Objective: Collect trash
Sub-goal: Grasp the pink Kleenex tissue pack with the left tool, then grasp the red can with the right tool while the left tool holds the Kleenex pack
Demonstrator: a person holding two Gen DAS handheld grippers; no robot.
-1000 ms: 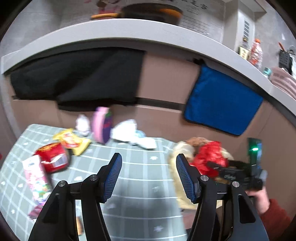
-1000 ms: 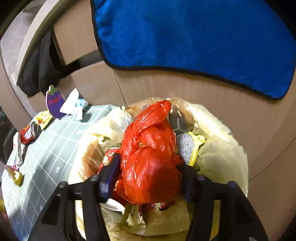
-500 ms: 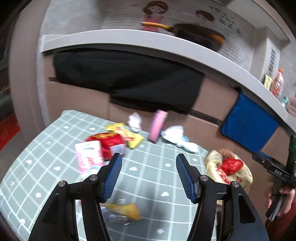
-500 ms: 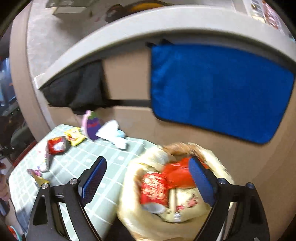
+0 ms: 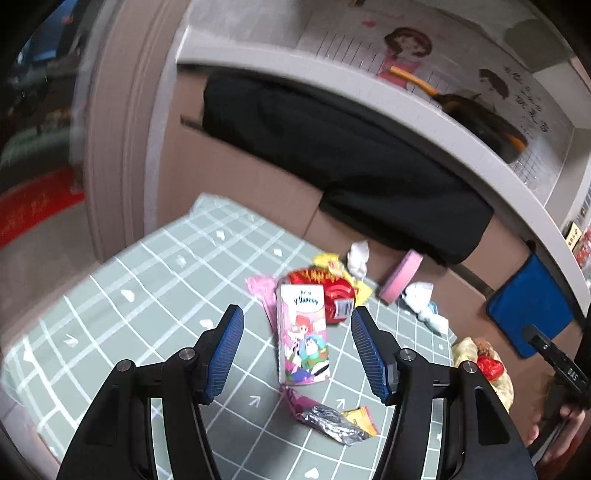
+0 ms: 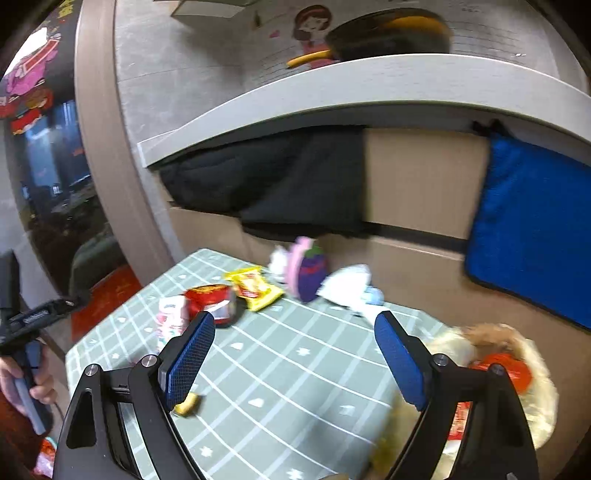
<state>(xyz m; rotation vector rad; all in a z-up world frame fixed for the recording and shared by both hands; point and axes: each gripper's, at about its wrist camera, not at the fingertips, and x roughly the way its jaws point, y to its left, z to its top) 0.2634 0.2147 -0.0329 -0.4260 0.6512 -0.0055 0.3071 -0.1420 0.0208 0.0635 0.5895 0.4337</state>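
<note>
My left gripper [image 5: 297,339] is open and empty above the green checked mat [image 5: 147,295], with a pink cartoon packet [image 5: 301,338] lying between its fingers farther off. A red snack bag [image 5: 332,293], a yellow wrapper [image 5: 330,260], white tissue [image 5: 358,254] and a silver wrapper [image 5: 332,422] lie around it. My right gripper [image 6: 293,360] is open and empty above the mat [image 6: 295,387]. The trash bin [image 6: 517,369] with a yellow liner and a red bag sits at its right. The red snack bag [image 6: 210,299] and yellow wrapper [image 6: 255,286] lie ahead.
A pink and purple eggplant-shaped sponge [image 6: 308,267] leans against the cabinet front beside crumpled white tissue [image 6: 347,286]. A black cloth [image 6: 295,184] and a blue cloth [image 6: 532,229] hang from the counter edge. A pan [image 6: 388,33] sits on the counter.
My right gripper opened, let the red bag drop in the bin, and pulled back left. My left gripper swung left over the scattered wrappers.
</note>
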